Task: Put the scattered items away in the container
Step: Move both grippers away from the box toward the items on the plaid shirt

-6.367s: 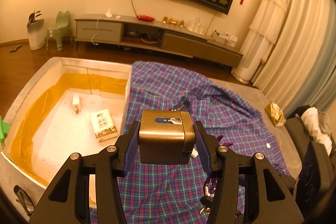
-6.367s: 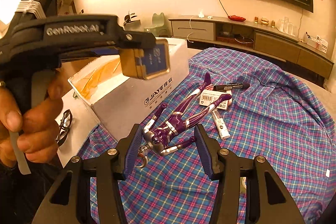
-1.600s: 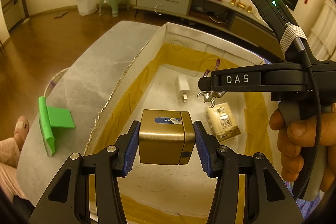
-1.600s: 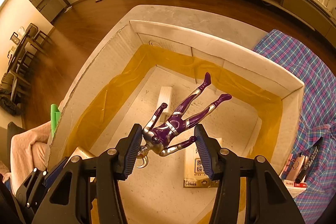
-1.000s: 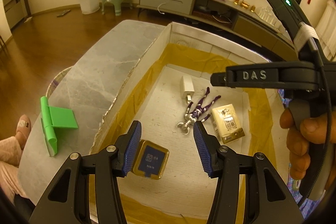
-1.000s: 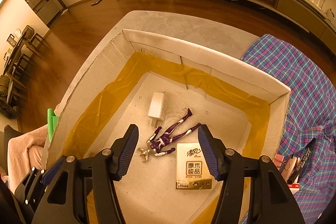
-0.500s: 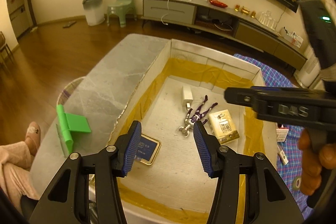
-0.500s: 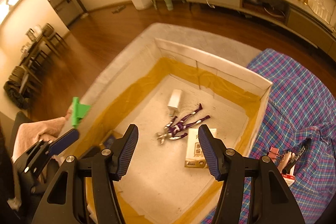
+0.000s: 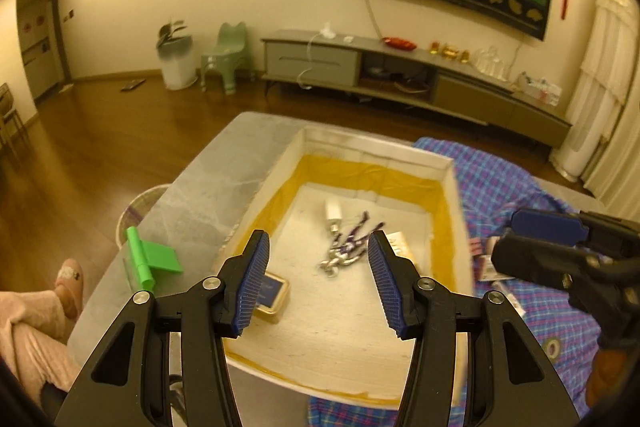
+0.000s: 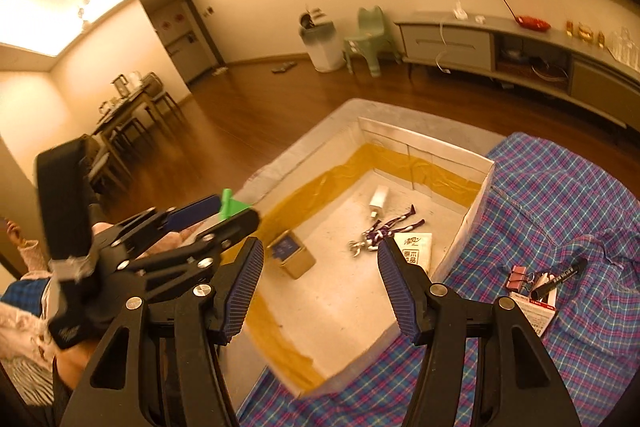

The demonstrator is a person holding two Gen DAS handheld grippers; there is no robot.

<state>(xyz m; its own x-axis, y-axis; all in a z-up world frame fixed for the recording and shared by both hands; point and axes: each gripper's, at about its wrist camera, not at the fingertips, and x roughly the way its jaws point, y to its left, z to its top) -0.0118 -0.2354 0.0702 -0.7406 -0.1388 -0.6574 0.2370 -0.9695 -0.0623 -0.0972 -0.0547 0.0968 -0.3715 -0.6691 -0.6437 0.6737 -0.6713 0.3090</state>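
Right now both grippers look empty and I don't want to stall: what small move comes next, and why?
Probably swing the right gripper, jaws open and empty, toward the black marker and pink binder clip lying on the plaid cloth outside the box. The gold tin and purple figure are already inside.

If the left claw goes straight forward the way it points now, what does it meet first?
Most likely the purple figure lying on the floor of the box, which sits between the open fingers of the left claw; depth is uncertain.
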